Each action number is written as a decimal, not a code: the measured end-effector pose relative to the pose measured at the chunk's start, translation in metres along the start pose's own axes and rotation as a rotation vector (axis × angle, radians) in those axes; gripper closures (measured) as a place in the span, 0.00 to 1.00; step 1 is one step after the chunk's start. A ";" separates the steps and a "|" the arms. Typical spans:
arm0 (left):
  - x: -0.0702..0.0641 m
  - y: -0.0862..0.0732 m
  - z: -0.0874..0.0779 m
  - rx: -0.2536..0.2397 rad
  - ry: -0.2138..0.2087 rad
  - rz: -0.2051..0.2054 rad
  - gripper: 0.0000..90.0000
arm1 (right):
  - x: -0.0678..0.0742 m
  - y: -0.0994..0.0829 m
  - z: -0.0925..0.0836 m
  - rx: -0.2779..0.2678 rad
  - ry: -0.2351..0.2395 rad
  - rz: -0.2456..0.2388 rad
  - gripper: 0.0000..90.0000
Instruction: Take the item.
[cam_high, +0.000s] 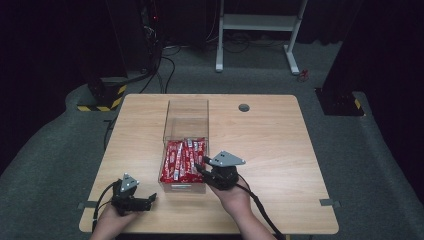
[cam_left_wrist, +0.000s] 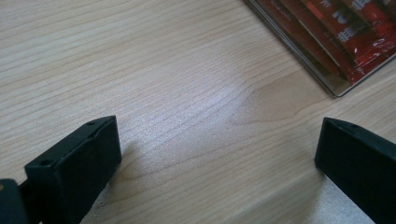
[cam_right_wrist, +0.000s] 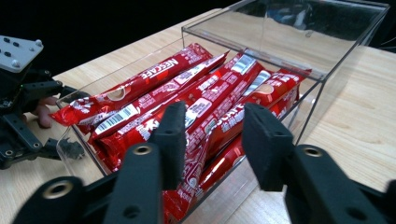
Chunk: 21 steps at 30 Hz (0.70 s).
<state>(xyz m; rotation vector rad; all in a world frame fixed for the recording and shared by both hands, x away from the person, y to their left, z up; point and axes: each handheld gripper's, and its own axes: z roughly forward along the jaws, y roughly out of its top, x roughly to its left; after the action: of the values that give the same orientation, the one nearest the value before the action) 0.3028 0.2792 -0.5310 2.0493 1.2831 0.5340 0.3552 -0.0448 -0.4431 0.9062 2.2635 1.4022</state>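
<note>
The red stick packets (cam_right_wrist: 196, 102) are lying packed in the near end of a clear plastic box (cam_high: 186, 120), and one is reading "NESCAFE" in white. The box is sitting on a light wood-grain tabletop (cam_high: 280, 145), with grey carpet and dark curtains around it. The right tool (cam_right_wrist: 210, 135) is reaching into the box, its jaws partly closed around one packet; whether the pads are pressing on it cannot be told. The left tool (cam_left_wrist: 215, 154) is resting low over bare wood beside the box, jaws wide apart and holding nothing.

wooden table (cam_high: 280, 145), grey carpet (cam_high: 380, 165), white desk frame (cam_high: 260, 22)
</note>
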 end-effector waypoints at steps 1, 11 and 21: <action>0.000 0.000 0.000 0.000 0.000 0.000 0.01 | 0.000 0.000 0.001 0.005 0.001 0.001 0.73; 0.000 0.000 0.000 -0.001 0.000 0.000 0.01 | 0.002 -0.007 0.005 0.023 -0.016 0.012 0.87; 0.000 0.000 0.000 -0.002 0.000 0.000 0.01 | 0.005 -0.007 0.003 0.015 -0.027 0.007 1.00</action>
<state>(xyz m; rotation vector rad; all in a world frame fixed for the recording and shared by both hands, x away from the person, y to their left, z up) 0.3026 0.2792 -0.5311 2.0477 1.2821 0.5351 0.3504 -0.0419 -0.4506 0.9328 2.2560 1.3686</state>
